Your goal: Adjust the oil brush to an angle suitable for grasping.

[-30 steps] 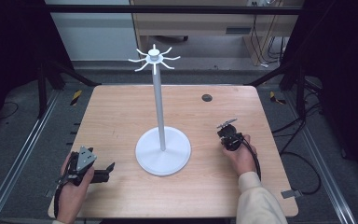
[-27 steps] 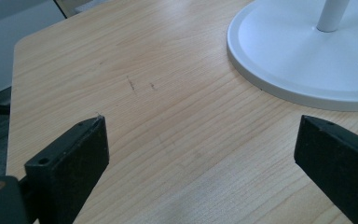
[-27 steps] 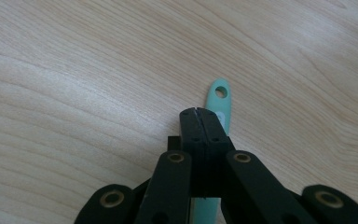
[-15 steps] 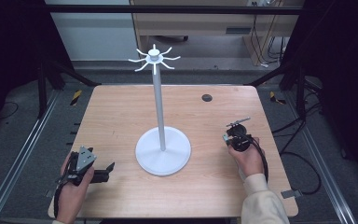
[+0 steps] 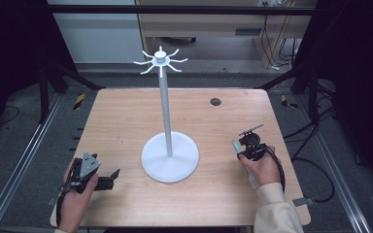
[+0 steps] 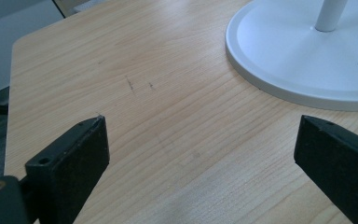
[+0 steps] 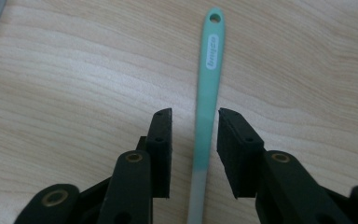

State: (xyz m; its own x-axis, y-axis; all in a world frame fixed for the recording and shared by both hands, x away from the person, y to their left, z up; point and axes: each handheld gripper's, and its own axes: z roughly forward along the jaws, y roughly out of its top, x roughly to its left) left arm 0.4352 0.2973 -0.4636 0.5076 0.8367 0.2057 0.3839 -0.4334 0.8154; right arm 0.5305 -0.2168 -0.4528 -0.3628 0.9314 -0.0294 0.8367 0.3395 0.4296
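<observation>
A mint-green utensil handle (image 7: 209, 70) with a hole at its far end lies flat on the wooden table (image 5: 126, 121). My right gripper (image 7: 195, 114) straddles the handle, its jaws narrowly open with a small gap on each side. In the high view the right gripper (image 5: 243, 149) sits at the table's right, with the handle's green tip (image 5: 234, 145) poking out to its left. My left gripper (image 5: 112, 178) rests near the front left corner. Its jaws are wide open and empty (image 6: 200, 128), pointing toward the white stand's base (image 6: 307, 60).
A tall white stand (image 5: 164, 107) with a crown of hooks (image 5: 160, 60) rises from a round base (image 5: 170, 158) at the table's middle. A small dark round disc (image 5: 215, 101) sits at the back right. Metal rails run along both table sides.
The right gripper has shifted a little to the right and toward the front edge, mostly in the first half second. The left gripper has stayed where it was.
</observation>
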